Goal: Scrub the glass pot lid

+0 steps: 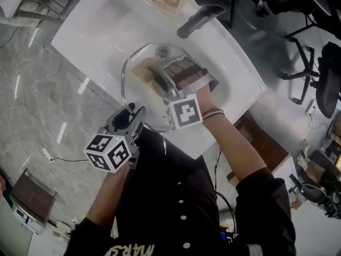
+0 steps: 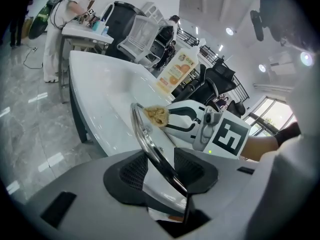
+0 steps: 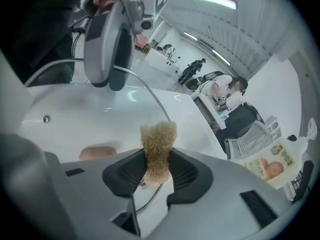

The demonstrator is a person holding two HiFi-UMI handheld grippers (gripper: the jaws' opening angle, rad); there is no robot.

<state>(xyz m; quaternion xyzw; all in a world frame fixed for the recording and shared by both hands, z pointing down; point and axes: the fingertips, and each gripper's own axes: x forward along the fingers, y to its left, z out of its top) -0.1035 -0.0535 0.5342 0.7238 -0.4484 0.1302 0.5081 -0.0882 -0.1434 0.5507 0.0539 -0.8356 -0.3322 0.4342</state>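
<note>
Left gripper (image 1: 133,113) is clamping the glass pot lid (image 1: 139,92) at its seven o'clock rim in the head view, holding it tilted over the sink (image 1: 96,36), likely so runoff is falling into the basin. In the left gripper view, that rim is running edge-on between the closed jaws, steadying the lid for the scourer (image 2: 156,115) at twelve o'clock. In the right gripper view, the right gripper (image 3: 157,171) is pinching the scourer tight, leaving fibre protruding to meet the glass.

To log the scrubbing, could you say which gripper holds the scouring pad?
The right gripper: its jaws pinch the scouring pad; the left gripper holds the glass lid.
</note>
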